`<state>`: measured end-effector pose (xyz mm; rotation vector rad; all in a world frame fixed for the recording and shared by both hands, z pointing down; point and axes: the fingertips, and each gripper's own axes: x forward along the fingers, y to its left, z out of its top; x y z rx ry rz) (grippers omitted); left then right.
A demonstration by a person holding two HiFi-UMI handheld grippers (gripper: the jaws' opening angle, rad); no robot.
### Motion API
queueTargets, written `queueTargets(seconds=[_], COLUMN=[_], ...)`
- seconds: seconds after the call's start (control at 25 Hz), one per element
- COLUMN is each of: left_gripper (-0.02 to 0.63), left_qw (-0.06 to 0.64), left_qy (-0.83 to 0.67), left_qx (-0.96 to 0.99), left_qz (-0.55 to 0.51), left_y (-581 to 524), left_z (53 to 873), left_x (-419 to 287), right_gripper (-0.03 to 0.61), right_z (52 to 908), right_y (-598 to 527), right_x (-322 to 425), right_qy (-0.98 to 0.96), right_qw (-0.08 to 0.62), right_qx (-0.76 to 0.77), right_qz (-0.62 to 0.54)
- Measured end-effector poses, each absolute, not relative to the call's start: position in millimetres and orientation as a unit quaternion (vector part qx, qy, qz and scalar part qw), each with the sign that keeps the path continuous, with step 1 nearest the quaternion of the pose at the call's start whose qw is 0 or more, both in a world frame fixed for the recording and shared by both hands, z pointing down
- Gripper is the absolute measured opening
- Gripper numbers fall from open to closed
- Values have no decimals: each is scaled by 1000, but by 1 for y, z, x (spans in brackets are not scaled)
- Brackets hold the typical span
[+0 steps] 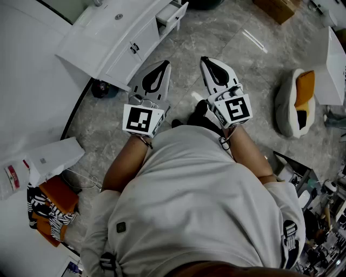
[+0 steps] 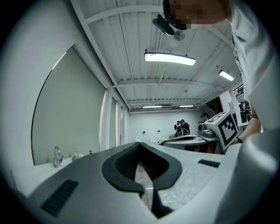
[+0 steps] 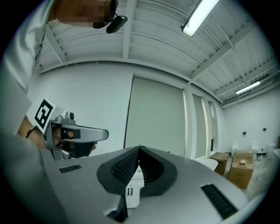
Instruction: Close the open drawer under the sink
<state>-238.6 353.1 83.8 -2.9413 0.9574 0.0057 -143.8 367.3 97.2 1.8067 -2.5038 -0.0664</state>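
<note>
The white sink cabinet (image 1: 102, 46) stands at the upper left of the head view. Its drawer (image 1: 174, 13) juts open at the cabinet's far right end. My left gripper (image 1: 163, 65) and right gripper (image 1: 207, 60) are held side by side over the grey floor, short of the cabinet and apart from it. Both are shut, with nothing between the jaws. In the left gripper view the left gripper (image 2: 139, 143) has its tips together, and the faucet (image 2: 57, 155) shows at the left. In the right gripper view the right gripper (image 3: 139, 148) frames white cabinet doors (image 3: 132, 191).
A white and orange bag (image 1: 294, 103) lies on the floor at the right, beside a white unit (image 1: 331, 67). A dark round object (image 1: 102, 88) sits under the sink cabinet. A white paper bag (image 1: 54, 159) and orange cloth (image 1: 57, 196) lie at the left. Cardboard boxes (image 3: 241, 168) stand far right.
</note>
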Motion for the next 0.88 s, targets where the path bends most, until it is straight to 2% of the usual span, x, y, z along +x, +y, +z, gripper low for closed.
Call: queueTargets(seconds=[0.52, 0.88], left_gripper=[9, 9], left_qw=[19, 16], left_qy=[307, 313], left_qx=[-952, -950], left_qz=[5, 2], left_y=[348, 311], left_z=[86, 93], left_x=[-233, -212], right_gripper=[25, 25], right_z=[98, 99], right_y=[366, 330], right_x=[-143, -109], right_qy=[-827, -821], right_qw=[16, 2], right_qx=[561, 570], right_qz=[-24, -38])
